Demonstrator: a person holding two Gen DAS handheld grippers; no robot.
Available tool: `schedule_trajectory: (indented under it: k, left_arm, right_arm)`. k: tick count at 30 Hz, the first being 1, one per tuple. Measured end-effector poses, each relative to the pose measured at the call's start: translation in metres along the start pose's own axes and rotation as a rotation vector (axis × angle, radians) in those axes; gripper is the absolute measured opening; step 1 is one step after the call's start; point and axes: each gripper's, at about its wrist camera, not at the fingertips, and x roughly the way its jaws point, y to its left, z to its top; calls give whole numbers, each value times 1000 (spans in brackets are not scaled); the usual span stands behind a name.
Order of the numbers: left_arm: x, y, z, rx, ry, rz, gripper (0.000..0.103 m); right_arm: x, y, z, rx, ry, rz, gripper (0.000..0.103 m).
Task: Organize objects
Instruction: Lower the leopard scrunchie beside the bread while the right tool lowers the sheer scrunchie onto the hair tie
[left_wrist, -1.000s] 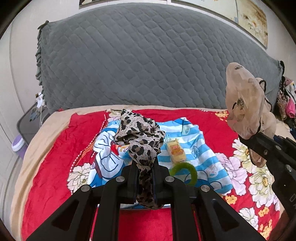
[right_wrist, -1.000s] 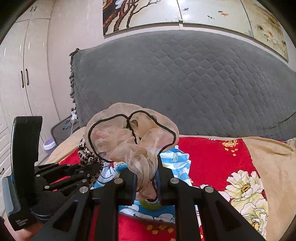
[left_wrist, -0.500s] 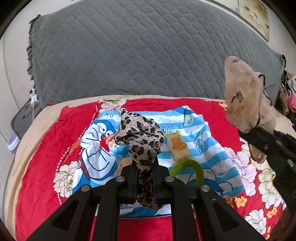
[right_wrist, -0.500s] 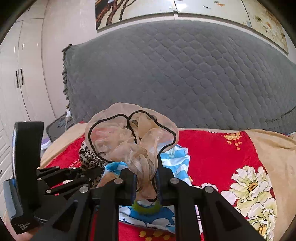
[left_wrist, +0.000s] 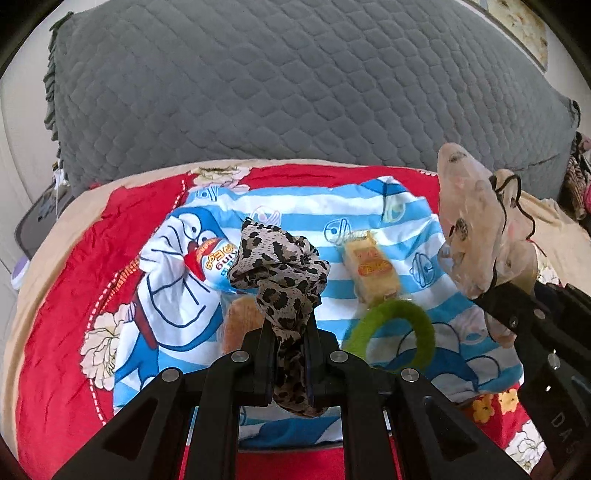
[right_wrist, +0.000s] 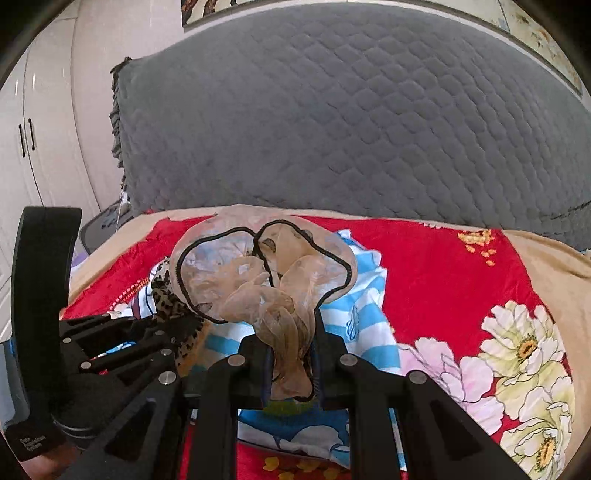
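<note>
In the left wrist view, the left gripper (left_wrist: 289, 343) is clamped tight on one leopard-print scrunchie (left_wrist: 279, 266), which stands up out of the jaws above a blue-striped cartoon cloth (left_wrist: 325, 218). On the cloth lie two snack packets (left_wrist: 371, 267), one with partly legible lettering, and one green ring (left_wrist: 391, 334).

In the right wrist view, the right gripper (right_wrist: 291, 354) pinches one sheer beige scrunchie (right_wrist: 258, 273) edged in black, its bunch rising upright over the red floral blanket (right_wrist: 424, 258).
</note>
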Motion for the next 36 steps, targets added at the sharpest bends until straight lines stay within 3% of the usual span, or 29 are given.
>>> schedule_trajectory:
  k: [36]
  left_arm:
    - [39, -7, -16, 20, 50, 18, 12]
  right_arm:
    - [37, -4, -20, 21, 90, -28, 17]
